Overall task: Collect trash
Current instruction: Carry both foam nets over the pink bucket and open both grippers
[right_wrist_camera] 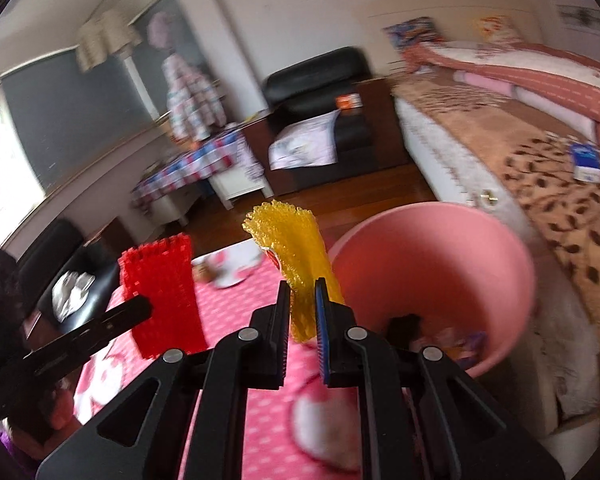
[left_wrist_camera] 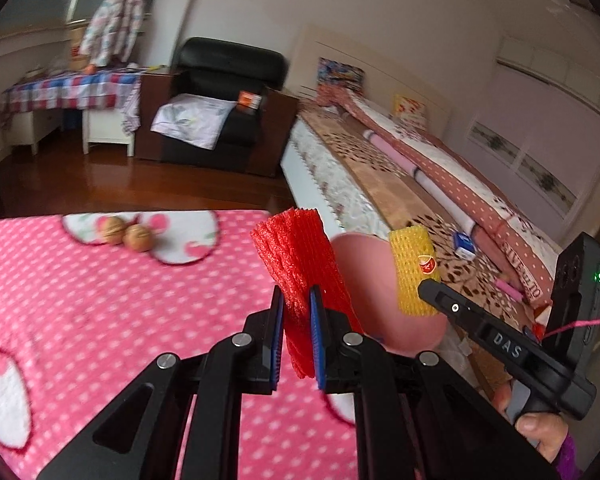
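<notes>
Holding: left tongs (left_wrist_camera: 297, 312) are clamped on a red foam net (left_wrist_camera: 296, 264); right tongs (right_wrist_camera: 303, 312) are clamped on a yellow foam net (right_wrist_camera: 296, 256). Both nets stand up out of the pads, pinched near their lower ends, clear of the tabletop.

Red net vs tongs: squeezed flat between the blue pads, most of its length sticking up and forward past the tips, a short tail hanging below them.

Yellow net vs tongs: same pinch, its frayed top fanning out above the tips; seen from the left camera it sits just right of the red net, in front of the bin.

Bin: a pink bin (right_wrist_camera: 436, 264) lies just beyond and right of the right tongs, its mouth facing the camera, some trash dimly visible at the bottom.

Risk, slip: the foam is soft and springy, so a thin pinch near one end could let a net work loose on the way, probably onto the pink tabletop (left_wrist_camera: 100, 320) or the floor.

Risk, miss: the nets are light; let go above the rim rather than inside it, one could catch the edge and bounce out.

Risk, clash: the two tongs sit close side by side, so both heading for one bin mouth could knock together or snag net on net.

Risk, leftovers: two walnuts (left_wrist_camera: 127, 233) rest further off on the tabletop; whether they count as trash I cannot tell.

Beyond: a bed (left_wrist_camera: 364, 184) runs along the right.
</notes>
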Demonstrator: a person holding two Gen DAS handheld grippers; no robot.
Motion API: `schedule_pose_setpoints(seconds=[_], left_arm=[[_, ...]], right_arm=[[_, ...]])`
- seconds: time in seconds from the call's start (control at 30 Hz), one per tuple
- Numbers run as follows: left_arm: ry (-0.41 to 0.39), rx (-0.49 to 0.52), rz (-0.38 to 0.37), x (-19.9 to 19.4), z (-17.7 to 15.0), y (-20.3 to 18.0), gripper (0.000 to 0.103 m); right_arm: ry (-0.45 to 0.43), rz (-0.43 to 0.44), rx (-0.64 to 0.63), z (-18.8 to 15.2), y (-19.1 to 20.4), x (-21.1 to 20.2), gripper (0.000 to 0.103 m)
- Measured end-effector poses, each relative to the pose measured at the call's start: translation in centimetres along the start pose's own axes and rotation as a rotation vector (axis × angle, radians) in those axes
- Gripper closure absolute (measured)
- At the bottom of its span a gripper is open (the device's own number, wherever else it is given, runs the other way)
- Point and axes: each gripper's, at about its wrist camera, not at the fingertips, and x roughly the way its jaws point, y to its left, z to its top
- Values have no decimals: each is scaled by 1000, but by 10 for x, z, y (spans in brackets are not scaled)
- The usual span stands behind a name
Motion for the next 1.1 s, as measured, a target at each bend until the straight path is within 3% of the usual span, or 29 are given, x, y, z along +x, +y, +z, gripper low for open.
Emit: schedule_pose_setpoints(seconds=[0.17, 0.4, 0.83, 1.07, 1.1], left_arm=[[18, 51, -42, 30, 9, -29, 92], [48, 121, -67, 66, 10, -59, 92], [155, 96, -73, 116, -3, -63, 91], [142, 111, -80, 115, -4, -67, 69], [138, 112, -81, 114, -3, -67, 67]], right_arm=[[-16, -60, 86, 7, -41, 4, 91], [1, -101, 117, 9, -64, 18, 91], [50, -149, 144, -2, -85, 38, 91], [65, -173, 162, -5, -89, 39, 90], [63, -173, 164, -5, -90, 39, 85]])
